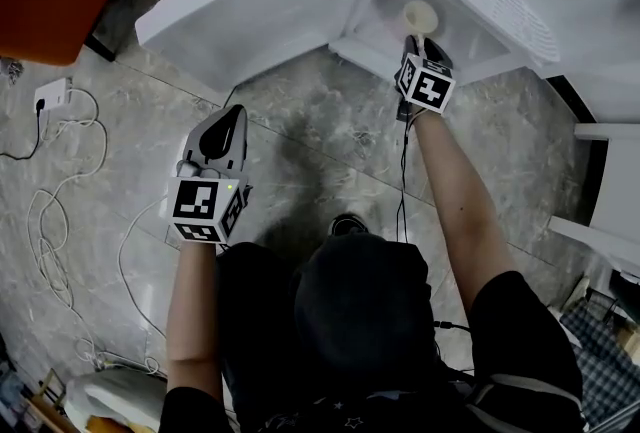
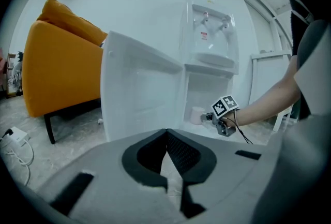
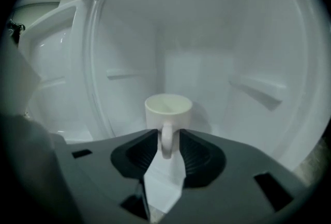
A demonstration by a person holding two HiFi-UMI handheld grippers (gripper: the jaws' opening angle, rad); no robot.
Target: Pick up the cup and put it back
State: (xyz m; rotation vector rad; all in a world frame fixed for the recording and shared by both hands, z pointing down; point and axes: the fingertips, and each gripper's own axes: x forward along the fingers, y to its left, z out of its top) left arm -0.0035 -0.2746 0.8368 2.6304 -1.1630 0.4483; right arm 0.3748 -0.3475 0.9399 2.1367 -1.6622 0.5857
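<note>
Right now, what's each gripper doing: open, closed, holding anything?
Left gripper: closed, empty.
Right gripper: closed on the handle of the white ceramic cup.

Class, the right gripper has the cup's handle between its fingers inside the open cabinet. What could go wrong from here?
1. The right gripper holds the cup only by its thin handle, so the cup may swing or slip when lifted.
2. The ledge on the cabinet wall could catch the cup on the way out.
3. The open door stands to the left; a wide swing might knock it.
</note>
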